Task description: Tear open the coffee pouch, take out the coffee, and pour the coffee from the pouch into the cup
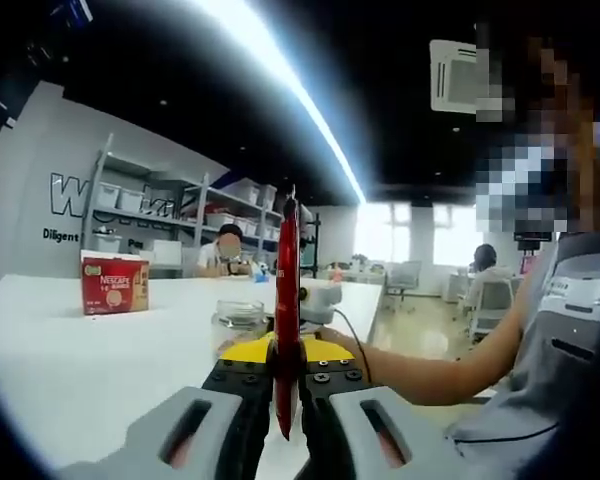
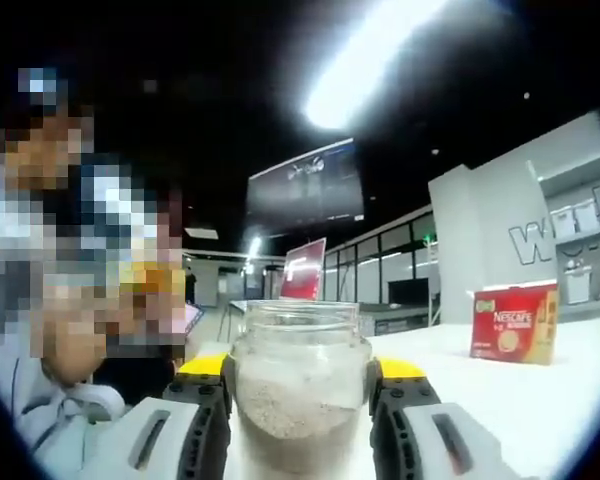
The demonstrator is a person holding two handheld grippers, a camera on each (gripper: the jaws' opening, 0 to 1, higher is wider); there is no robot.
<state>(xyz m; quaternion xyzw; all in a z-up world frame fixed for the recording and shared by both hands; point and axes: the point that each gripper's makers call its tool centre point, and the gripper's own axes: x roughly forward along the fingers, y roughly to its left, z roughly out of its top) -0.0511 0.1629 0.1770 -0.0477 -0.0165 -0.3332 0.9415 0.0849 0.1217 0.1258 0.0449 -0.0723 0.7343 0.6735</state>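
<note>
A red coffee stick pouch [image 1: 286, 290] stands upright and edge-on between the jaws of my left gripper [image 1: 285, 358], which is shut on its lower part. Beyond it on the white table [image 1: 70, 370] stands a glass jar [image 1: 238, 326]. In the right gripper view that jar [image 2: 300, 385], holding pale brown granules, sits between the jaws of my right gripper [image 2: 300, 375], and both jaws press on its sides. A red flat piece [image 2: 305, 270] rises behind the jar; I cannot tell whether it is the pouch.
A red Nescafe box [image 1: 114, 284] [image 2: 515, 322] stands on the table to the side. The person's forearm [image 1: 420, 370] reaches in from the right toward the jar. Shelves with bins [image 1: 180, 205] and seated people are at the back.
</note>
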